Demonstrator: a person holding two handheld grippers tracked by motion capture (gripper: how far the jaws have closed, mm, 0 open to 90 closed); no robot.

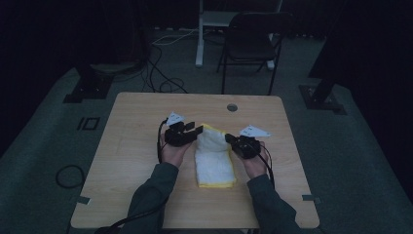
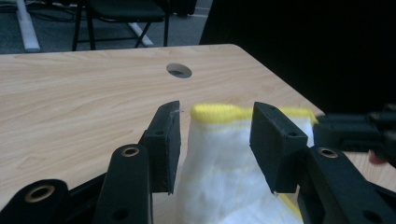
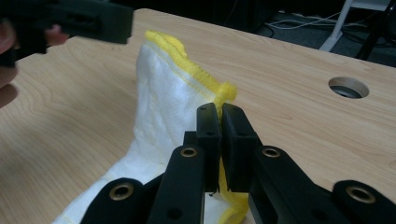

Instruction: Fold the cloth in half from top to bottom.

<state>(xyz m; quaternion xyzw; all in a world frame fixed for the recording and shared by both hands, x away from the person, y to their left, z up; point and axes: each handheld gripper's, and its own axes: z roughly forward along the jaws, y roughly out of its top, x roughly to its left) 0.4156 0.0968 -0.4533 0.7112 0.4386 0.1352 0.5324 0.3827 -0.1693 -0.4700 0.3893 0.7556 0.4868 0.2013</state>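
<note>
Both grippers met at the towel. Right gripper pinched its yellow edge tight, while left gripper stood open around it. Lifting slowly and evenly would have worked best.

A fluffy white terry-cloth towel with a yellow stitched hem lies on the smooth, matt, light wood-grain counter, between matt black plastic fingers.
</note>
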